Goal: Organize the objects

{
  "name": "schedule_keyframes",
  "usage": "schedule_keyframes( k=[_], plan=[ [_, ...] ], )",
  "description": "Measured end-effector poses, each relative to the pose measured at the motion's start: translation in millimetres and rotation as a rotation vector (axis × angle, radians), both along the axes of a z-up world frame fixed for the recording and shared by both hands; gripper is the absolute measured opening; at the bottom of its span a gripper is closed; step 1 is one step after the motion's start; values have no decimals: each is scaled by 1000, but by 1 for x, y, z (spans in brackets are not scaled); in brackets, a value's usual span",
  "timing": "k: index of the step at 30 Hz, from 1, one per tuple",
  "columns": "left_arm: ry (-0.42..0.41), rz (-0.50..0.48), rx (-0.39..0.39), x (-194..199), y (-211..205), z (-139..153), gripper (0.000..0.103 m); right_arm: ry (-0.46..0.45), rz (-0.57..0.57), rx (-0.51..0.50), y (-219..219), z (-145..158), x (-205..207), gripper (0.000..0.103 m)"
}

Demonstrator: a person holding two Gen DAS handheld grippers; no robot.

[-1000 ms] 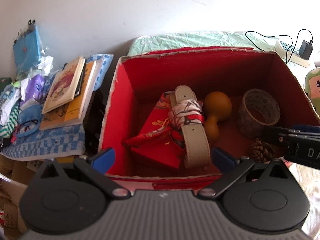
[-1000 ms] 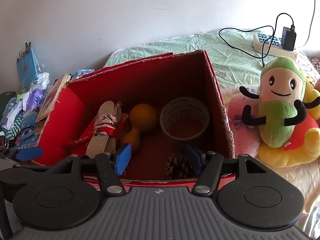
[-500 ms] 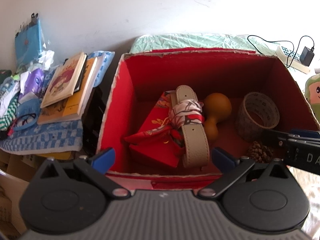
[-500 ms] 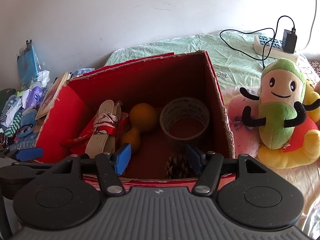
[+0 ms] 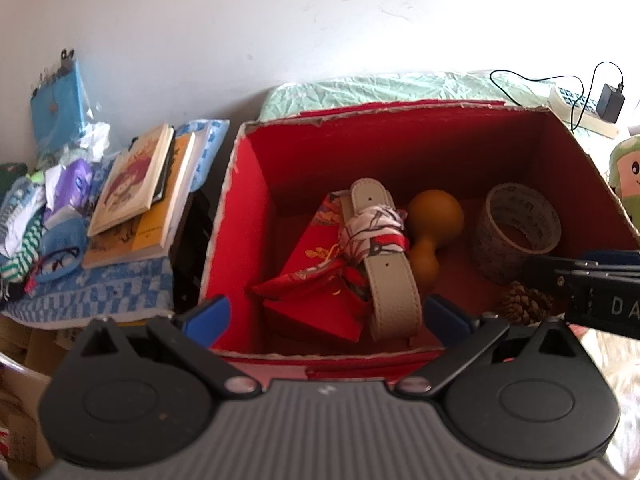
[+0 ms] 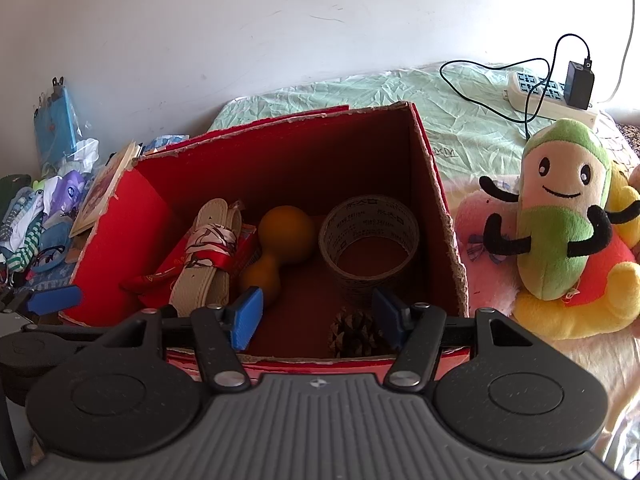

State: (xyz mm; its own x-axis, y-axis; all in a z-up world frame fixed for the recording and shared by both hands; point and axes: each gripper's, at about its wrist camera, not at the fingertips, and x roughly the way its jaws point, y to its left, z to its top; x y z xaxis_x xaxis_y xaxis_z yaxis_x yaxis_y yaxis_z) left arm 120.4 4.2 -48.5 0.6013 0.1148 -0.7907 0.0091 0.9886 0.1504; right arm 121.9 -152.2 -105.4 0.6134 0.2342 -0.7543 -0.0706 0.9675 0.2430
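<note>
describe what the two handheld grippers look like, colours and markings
Both match: the left gripper and right gripper have ribbed grey bodies, two round black discs, black linkage arms with silver pivot screws, and blue jaws. White letters "DA" show on the right one's black side.

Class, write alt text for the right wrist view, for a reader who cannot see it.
An open red cardboard box holds a roll of tape, an orange gourd, a pine cone and a beige belt wrapped in a scarf. The right claw hovers open at its near edge. A green plush toy sits to the right on the bed.
</note>
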Motion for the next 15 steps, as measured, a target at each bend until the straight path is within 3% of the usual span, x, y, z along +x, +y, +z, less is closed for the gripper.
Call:
schedule_keyframes(
  k=[15],
  plan=[
    [25, -4, -17, 4, 3, -1, 102, -1, -2, 4, -1, 0, -1, 63]
  ],
)
